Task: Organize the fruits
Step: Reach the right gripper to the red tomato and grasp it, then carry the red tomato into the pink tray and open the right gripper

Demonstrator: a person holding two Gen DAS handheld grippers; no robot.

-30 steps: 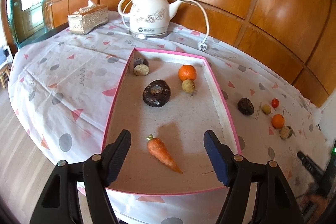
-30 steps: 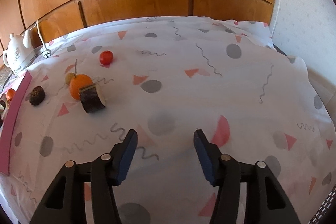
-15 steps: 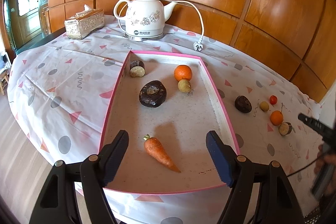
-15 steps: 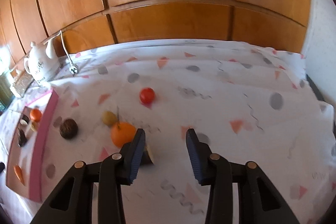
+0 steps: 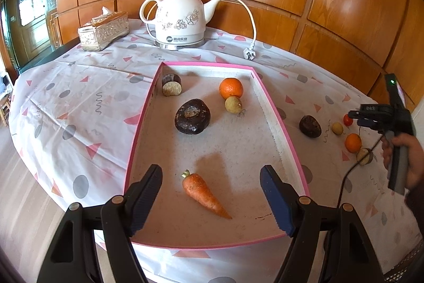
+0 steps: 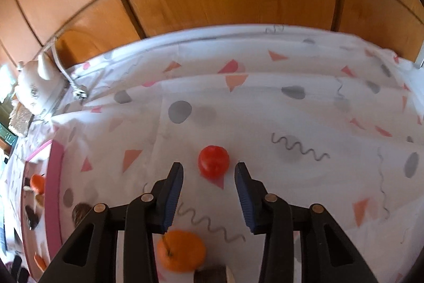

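Red tomato (image 6: 213, 161) sits at 12 o'clock between the spread, empty right gripper (image 6: 208, 171); I'd centre it, then squeeze gently.

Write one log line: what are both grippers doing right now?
left hand-held gripper: open, above carrot in tray | right hand-held gripper: open, empty, lined up on red tomato

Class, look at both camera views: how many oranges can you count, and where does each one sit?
2. One orange lies inside the pink tray, touching a small yellowish fruit. The other orange lies on the tablecloth right of the tray. None seem hidden.
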